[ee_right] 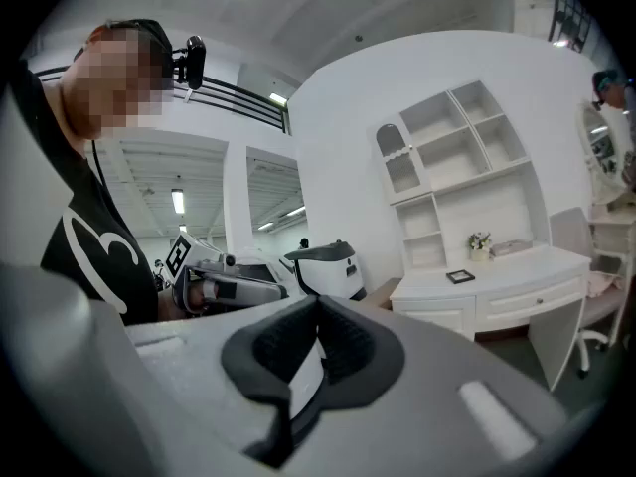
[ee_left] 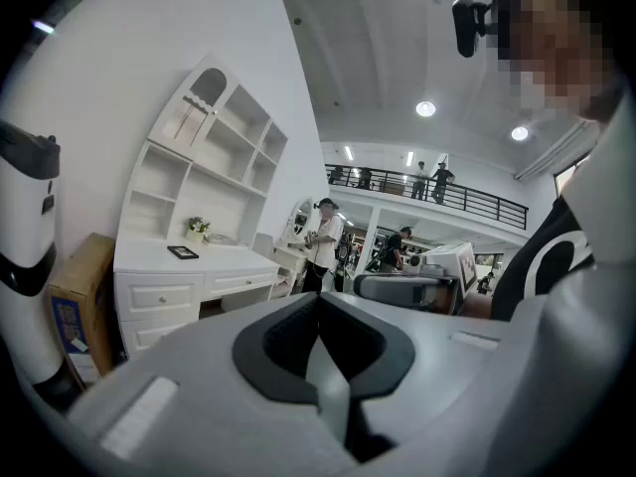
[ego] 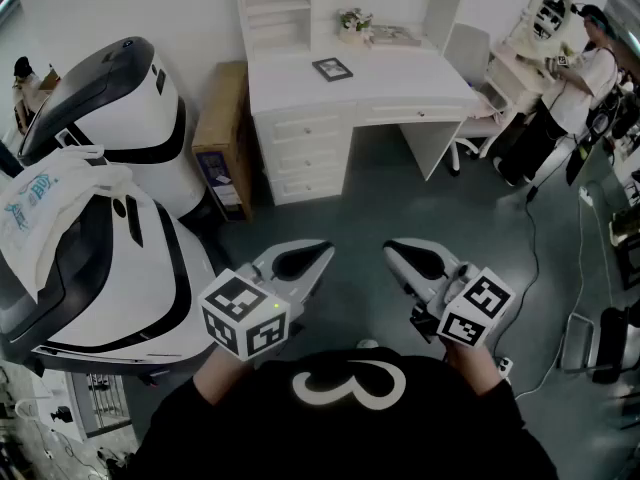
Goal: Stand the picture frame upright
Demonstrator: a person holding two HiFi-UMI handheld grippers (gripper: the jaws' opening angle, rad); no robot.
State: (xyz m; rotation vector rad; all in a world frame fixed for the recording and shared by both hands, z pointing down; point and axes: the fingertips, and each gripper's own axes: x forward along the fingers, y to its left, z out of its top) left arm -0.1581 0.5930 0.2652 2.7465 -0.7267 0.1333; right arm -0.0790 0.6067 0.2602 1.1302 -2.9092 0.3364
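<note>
Close to the person's dark shirt, the left gripper [ego: 316, 256] and the right gripper [ego: 396, 252] are held side by side above the grey floor [ego: 380, 198], both pointing toward the desk. Each gripper's own view shows its jaws pressed together with nothing between them — both are empty.

Only the head view shows the pair together from above. Only the left gripper view takes in an upper balcony [ee_left: 437, 192] with people along its rail. The right gripper view looks across the other gripper to the white machines [ee_right: 323, 266].

Farther off, against the wall, stands the white desk [ego: 400, 93]. The picture frame [ego: 332, 68] lies flat on its top, face up, a little left of centre and in front of a small flower pot [ego: 354, 23] — well apart from both grippers. Its long axis runs roughly along the desk's width, slightly askew.
</note>
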